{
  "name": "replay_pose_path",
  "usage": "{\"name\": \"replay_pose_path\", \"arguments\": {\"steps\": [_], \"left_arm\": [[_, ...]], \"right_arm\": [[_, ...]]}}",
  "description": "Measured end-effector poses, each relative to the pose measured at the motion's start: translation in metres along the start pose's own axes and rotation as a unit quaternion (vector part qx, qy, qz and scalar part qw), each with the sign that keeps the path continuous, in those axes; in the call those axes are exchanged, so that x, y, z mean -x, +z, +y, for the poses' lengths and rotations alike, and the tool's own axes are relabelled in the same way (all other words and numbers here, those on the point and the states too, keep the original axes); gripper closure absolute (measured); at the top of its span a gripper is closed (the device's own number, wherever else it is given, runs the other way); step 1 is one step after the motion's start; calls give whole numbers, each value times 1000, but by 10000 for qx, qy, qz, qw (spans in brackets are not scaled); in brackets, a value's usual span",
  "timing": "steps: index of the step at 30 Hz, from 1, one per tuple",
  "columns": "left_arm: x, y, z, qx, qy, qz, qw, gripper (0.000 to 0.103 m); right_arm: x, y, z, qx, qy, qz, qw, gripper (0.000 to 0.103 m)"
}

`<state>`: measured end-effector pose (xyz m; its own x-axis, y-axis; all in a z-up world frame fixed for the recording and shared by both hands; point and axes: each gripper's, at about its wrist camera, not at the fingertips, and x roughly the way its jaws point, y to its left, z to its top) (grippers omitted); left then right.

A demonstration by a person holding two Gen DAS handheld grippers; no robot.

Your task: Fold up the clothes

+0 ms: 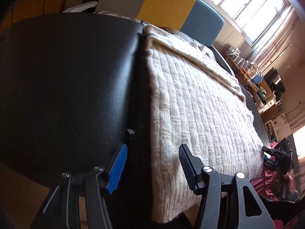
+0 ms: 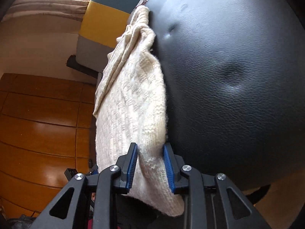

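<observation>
Gripping knit [image 2: 131, 103] edge between right tongs [image 2: 150, 164], bunched and running away along black pad [image 2: 238, 76]. Left tongs [image 1: 152, 169] spread wide, empty, straddling knit's near edge, nap lying flat ahead-right.

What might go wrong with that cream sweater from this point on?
Three things, I'd guess. The right gripper has only a thick bunched edge of the cream knit sweater between its fingers, so the knit may slip out. The left gripper is open with nothing between its fingers, so one side could sag. The sweater also lies along the edge of the black leather surface, so a lopsided pull might drag it off.
</observation>
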<state>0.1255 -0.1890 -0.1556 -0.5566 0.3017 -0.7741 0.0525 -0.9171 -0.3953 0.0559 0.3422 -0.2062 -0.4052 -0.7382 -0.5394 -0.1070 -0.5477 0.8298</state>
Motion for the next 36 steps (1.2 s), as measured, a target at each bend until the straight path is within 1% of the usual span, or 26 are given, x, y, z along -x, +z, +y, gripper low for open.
{"name": "replay_pose_path", "arguments": {"steps": [2, 4, 5, 6, 8, 9, 11, 13, 14, 15, 16, 19, 21, 22, 23, 25, 27, 28, 30, 32, 33, 35, 36], "left_arm": [[0, -1, -5, -90, 83, -111, 9999, 45], [1, -2, -10, -200, 148, -141, 9996, 48], [1, -2, -14, -273, 193, -170, 9993, 55], [2, -1, -19, -390, 263, -219, 9987, 65], [0, -2, -28, -654, 375, -221, 9969, 66], [-4, -3, -30, -670, 360, -142, 9970, 66], [-6, -4, -31, -649, 395, -148, 9970, 66], [-6, -3, -30, -567, 453, -134, 9973, 71], [-6, -3, -28, -465, 444, -140, 9978, 77], [-6, -2, -26, -385, 436, -144, 9982, 89], [-6, -2, -25, -330, 432, -147, 9984, 92], [-6, -1, -28, -298, 461, -171, 9983, 94], [-5, -1, -28, -219, 429, -164, 9987, 95], [-4, -1, -27, -188, 421, -153, 9988, 95], [-4, -1, -25, -157, 412, -142, 9989, 95], [-4, 0, -23, -143, 395, -97, 9991, 95], [-5, 2, -22, -131, 374, -73, 9992, 94], [-7, 3, -23, -162, 373, -63, 9992, 94], [-9, 5, -24, -215, 383, -59, 9990, 89], [-10, 3, -27, -345, 483, -104, 9982, 88], [-11, 3, -30, -432, 543, -126, 9975, 86], [-11, 2, -34, -601, 665, -156, 9958, 86], [-12, 2, -36, -634, 693, -136, 9955, 90]], "right_arm": [[-5, 1, 4, 95, -1, -44, 9999, 75], [-5, -1, 6, 122, -37, -137, 9998, 75], [-6, -2, 7, 129, -58, -188, 9997, 75], [-6, -4, 8, 136, -79, -239, 9996, 75], [-5, -7, 10, 216, -148, -364, 9990, 75], [-5, -10, 12, 264, -185, -429, 9986, 75], [-5, -12, 15, 370, -302, -477, 9977, 75], [-6, -15, 19, 478, -427, -507, 9967, 75], [-6, -16, 21, 533, -490, -523, 9960, 75], [-6, -17, 23, 587, -552, -538, 9953, 75], [-7, -18, 25, 641, -614, -554, 9945, 77], [-7, -22, 30, 803, -802, -599, 9917, 83], [-9, -25, 38, 943, -1036, -546, 9886, 86], [-10, -28, 43, 1053, -1086, -479, 9873, 89], [-12, -32, 47, 1183, -1093, -393, 9862, 89], [-20, -40, 54, 1552, -1247, -327, 9794, 89], [-19, -41, 52, 1679, -1250, -352, 9772, 89], [-19, -42, 50, 1691, -1229, -372, 9772, 88], [-20, -43, 48, 1683, -1145, -465, 9780, 87], [-15, -45, 47, 1685, -1122, -555, 9777, 87], [-12, -47, 46, 1690, -1118, -595, 9774, 87], [-10, -47, 45, 1555, -1106, -613, 9797, 87], [-9, -46, 45, 1472, -1100, -616, 9810, 85]]}}
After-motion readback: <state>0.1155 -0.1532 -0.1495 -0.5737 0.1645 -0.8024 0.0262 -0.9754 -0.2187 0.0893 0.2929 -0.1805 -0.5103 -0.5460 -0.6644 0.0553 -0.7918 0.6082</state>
